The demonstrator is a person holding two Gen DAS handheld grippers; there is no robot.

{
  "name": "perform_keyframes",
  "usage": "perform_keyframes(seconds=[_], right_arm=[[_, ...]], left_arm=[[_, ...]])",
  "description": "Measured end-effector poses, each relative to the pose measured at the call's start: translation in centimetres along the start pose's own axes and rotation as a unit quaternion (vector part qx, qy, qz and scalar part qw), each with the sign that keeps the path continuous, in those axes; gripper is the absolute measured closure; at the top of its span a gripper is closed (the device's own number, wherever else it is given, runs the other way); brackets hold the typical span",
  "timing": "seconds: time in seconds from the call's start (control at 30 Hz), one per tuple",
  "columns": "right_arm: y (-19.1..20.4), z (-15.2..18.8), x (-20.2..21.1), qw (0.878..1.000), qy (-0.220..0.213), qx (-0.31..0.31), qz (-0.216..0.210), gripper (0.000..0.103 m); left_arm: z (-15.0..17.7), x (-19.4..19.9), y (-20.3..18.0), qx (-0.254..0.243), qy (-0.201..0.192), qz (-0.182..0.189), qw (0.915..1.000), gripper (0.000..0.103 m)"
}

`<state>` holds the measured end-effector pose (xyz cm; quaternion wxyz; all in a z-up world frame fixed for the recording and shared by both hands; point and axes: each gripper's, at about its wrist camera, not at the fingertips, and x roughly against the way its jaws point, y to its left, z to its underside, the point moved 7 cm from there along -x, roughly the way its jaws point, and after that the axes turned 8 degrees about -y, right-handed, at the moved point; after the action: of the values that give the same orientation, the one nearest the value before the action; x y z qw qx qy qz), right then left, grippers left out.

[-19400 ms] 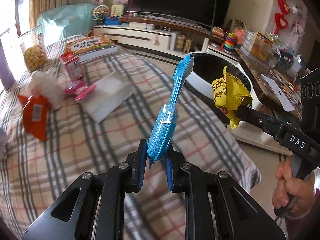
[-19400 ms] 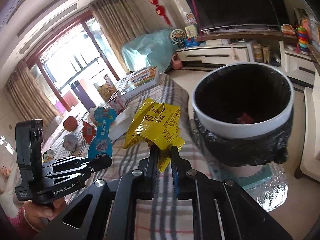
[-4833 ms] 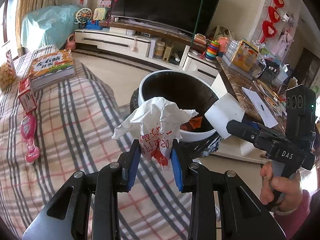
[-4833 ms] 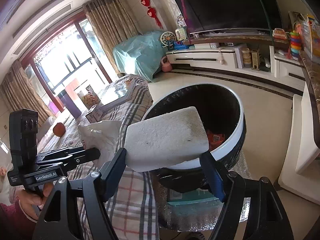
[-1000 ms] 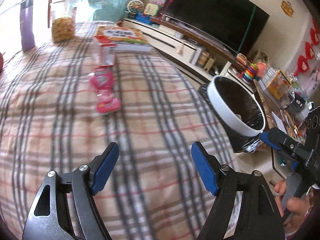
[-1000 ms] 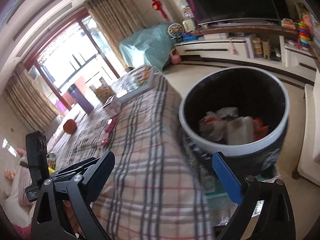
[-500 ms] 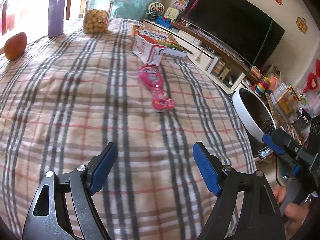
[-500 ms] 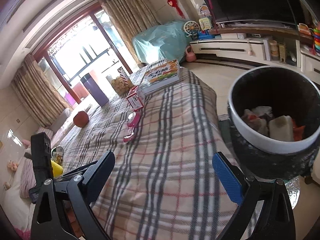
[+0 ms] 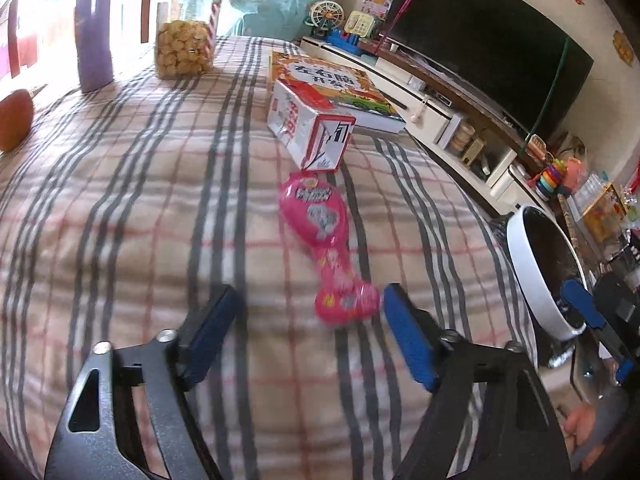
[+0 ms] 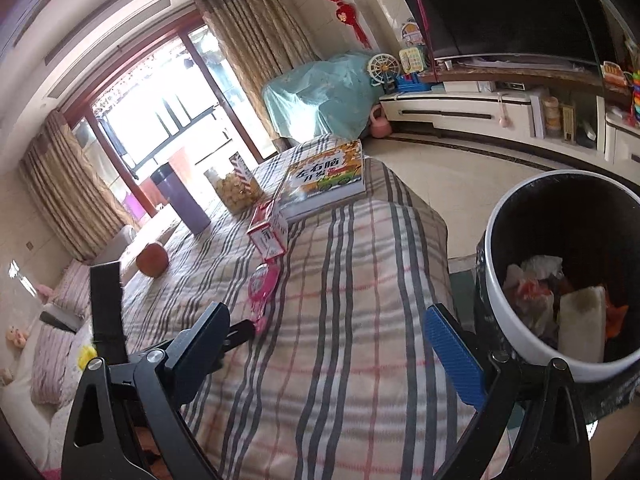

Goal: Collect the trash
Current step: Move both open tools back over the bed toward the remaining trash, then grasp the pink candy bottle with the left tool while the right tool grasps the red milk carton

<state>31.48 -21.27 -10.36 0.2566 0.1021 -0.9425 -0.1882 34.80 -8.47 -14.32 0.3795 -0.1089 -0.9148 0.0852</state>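
Left wrist view: left gripper (image 9: pixel 310 330) spread wide just before pink wrapper (image 9: pixel 326 246); right gripper (image 10: pixel 332 344) likewise spread, empty

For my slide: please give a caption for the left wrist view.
Open left tool nears a pink wrapper on the plaid blanket.

The trash bin (image 10: pixel 520 320) is cut off by the right edge, and the pink wrapper's (image 9: pixel 344 300) near end is motion-blurred.

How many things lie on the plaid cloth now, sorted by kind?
Wrappers: 1, the pink wrapper
Cartons: 1, the red-and-white carton
Books: 1, the picture book
Jars: 1, the snack jar
Tumblers: 1, the purple tumbler
Fruits: 1, the orange fruit
Total: 6
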Motion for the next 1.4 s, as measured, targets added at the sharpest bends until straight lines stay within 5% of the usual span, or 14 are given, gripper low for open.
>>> perform_keyframes(seconds=[0.1, 0.23, 0.43, 0.73, 1.07, 1.13, 1.17, 1.2, 1.4], right_arm=[[-0.5, -0.4, -0.9, 1.000, 0.001, -0.008, 0.002, 0.004], [-0.9, -0.5, -2.0, 1.000, 0.004, -0.016, 0.003, 0.004], [0.4, 0.6, -4.8, 1.000, 0.028, -0.005, -0.005, 0.006], [5.1, 1.9, -11.1, 0.996, 0.077, 0.048, -0.019, 0.021], [7.7, -0.4, -18.0, 0.994, 0.066, 0.089, 0.001, 0.030], [7.9, -0.6, -19.3, 0.993, 0.074, 0.088, -0.001, 0.042], [8.1, -0.5, -19.7, 0.993, 0.079, 0.086, -0.003, 0.062], [8.0, -0.3, -20.1, 0.992, 0.091, 0.085, -0.006, 0.071], [7.6, 0.9, -16.5, 0.993, 0.084, 0.073, -0.030, 0.071]], left_arm=[[-0.3, -1.1, -0.1, -0.010, 0.001, -0.011, 0.9999, 0.050], [-0.4, -1.1, -0.2, -0.021, -0.003, -0.001, 0.9998, 0.086], [0.0, 1.6, 1.9, 0.001, -0.010, 0.028, 0.9996, 0.099], [1.2, 5.2, 7.8, 0.018, -0.013, 0.009, 0.9997, 0.099], [1.3, 4.2, 10.2, 0.066, -0.012, 0.022, 0.9975, 0.096], [1.0, 4.0, 10.1, 0.068, -0.013, 0.021, 0.9974, 0.096], [0.9, 3.8, 10.2, 0.070, -0.013, 0.020, 0.9972, 0.096], [0.9, 3.8, 10.2, 0.072, -0.013, 0.020, 0.9971, 0.095], [0.6, 3.2, 10.6, 0.079, -0.012, 0.016, 0.9967, 0.087]])
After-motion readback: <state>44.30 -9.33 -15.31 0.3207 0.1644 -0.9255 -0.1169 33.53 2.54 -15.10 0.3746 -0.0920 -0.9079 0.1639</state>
